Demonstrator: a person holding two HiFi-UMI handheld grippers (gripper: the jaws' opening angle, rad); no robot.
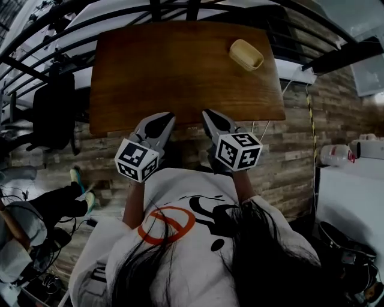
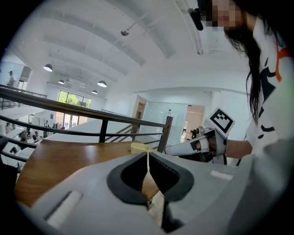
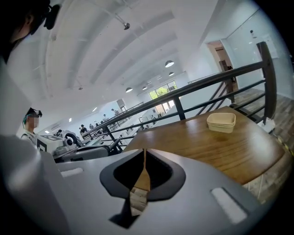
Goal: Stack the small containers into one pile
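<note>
A pile of small beige containers (image 1: 246, 54) sits nested together at the far right corner of the wooden table (image 1: 168, 66). In the right gripper view the pile (image 3: 221, 122) shows as stacked tubs ahead and to the right. In the left gripper view only the pile's top edge (image 2: 140, 148) peeks over the jaws. My left gripper (image 1: 163, 117) and right gripper (image 1: 208, 114) hover side by side over the table's near edge, far from the pile. Both are shut with nothing between the jaws, as their own views confirm (image 2: 147, 160) (image 3: 144, 158).
A black metal railing (image 1: 180, 12) runs behind the table's far edge. A dark chair (image 1: 54, 111) stands to the left of the table. A white counter (image 1: 354, 192) with clutter is on the right. Another person (image 1: 36, 210) sits low at the left.
</note>
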